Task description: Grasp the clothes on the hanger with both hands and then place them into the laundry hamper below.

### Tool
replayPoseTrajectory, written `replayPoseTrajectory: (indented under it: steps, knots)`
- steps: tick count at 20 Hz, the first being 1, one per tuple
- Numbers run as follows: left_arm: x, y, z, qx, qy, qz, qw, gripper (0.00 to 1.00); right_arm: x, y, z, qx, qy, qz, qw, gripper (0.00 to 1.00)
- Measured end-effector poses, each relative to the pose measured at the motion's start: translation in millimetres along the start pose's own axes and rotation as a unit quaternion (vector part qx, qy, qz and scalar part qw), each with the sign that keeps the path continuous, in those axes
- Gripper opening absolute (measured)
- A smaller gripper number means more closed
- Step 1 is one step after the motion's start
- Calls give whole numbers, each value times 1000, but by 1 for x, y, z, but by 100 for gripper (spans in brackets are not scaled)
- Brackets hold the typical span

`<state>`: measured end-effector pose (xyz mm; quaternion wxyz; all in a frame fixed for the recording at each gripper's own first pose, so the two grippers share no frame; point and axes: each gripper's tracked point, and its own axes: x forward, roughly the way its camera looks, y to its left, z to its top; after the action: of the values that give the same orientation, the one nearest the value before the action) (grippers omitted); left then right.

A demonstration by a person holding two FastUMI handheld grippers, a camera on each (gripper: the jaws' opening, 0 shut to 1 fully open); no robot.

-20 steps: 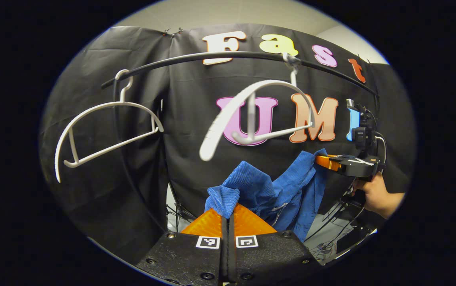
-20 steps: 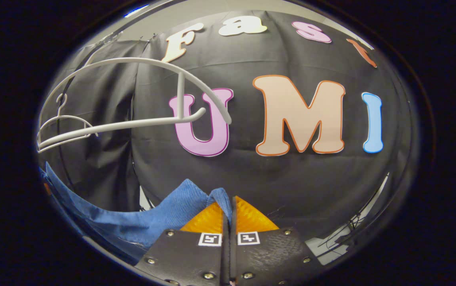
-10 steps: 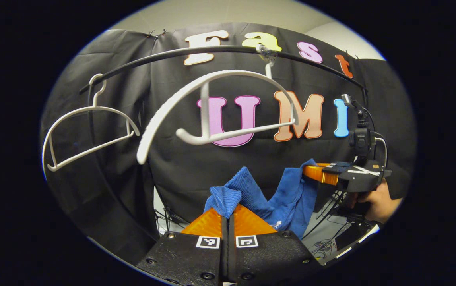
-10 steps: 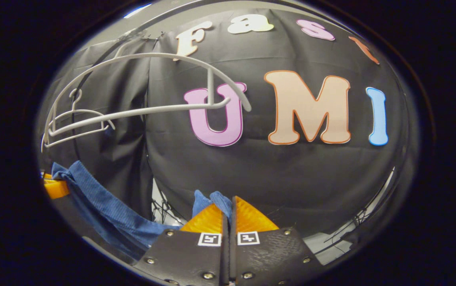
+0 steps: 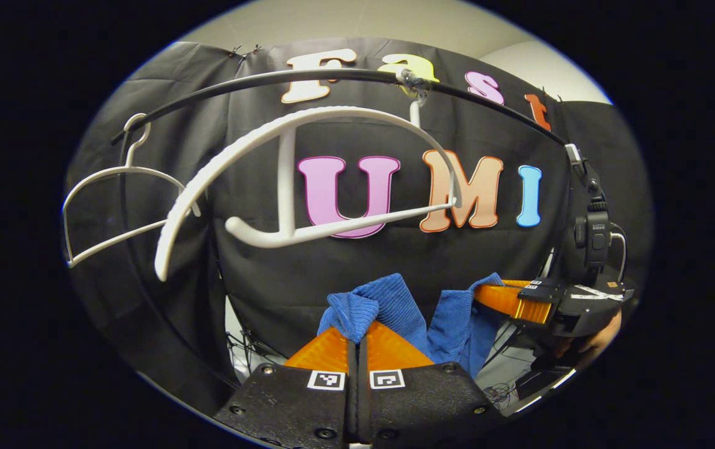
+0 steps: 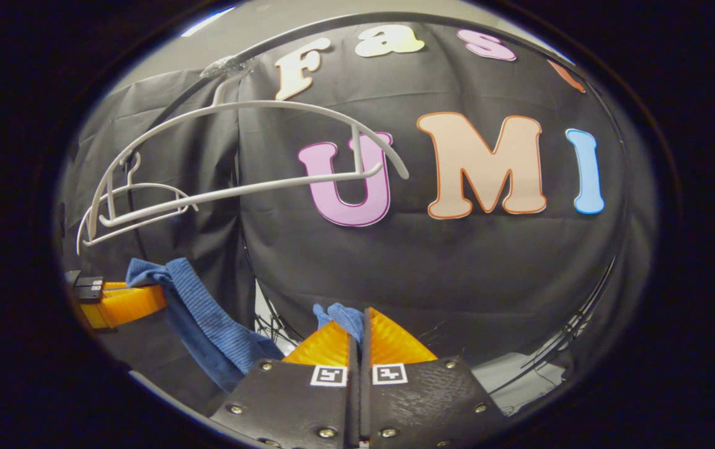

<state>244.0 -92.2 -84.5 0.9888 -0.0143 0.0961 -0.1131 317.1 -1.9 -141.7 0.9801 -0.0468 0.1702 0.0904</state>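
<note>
A blue knit garment (image 5: 394, 305) hangs between my two grippers, off the hanger. In the left gripper view, my left gripper (image 5: 357, 327) is shut on one bunched corner of it, and the right gripper (image 5: 507, 299) pinches the other corner farther right, with a hand below it. In the right gripper view, my right gripper (image 6: 357, 324) is shut on a fold of the blue garment (image 6: 207, 318), which runs left to the left gripper (image 6: 126, 302). The bare white hanger (image 5: 307, 181) hangs from the black rail (image 5: 332, 78) above; the same hanger (image 6: 257, 156) appears in the right gripper view.
A second bare white hanger (image 5: 108, 212) hangs at the left end of the rail, beside the rail's black upright. Cables and a stand foot (image 5: 251, 343) lie on the pale floor behind the cloth. Black booth cloth closes the back.
Both grippers have come down and closer together with the garment, which now sags more bunched between them. The emptied hanger has swung and sits higher in both views.
</note>
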Motion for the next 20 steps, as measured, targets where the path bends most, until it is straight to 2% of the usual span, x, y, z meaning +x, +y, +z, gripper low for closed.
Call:
replayPoseTrajectory:
  steps: [4, 7, 12, 13, 20]
  knots:
    - [6, -10, 18, 3, -19, -19, 1000, 0, -14, 15, 12, 5, -9, 3, 1000, 1]
    - [7, -25, 47, 9, -50, -41, 998, 0, -21, 26, 35, 9, -28, 5, 1000, 3]
    - [9, -40, 82, 14, -85, -67, 994, 0, -36, 38, 73, 31, -59, 11, 998, 0]
    - [10, -42, 88, 14, -89, -69, 994, 0, -37, 37, 79, 34, -62, 9, 997, 3]
    - [29, -49, 100, -15, -90, -68, 993, 0, -33, 27, 88, 61, -64, -10, 996, 1]
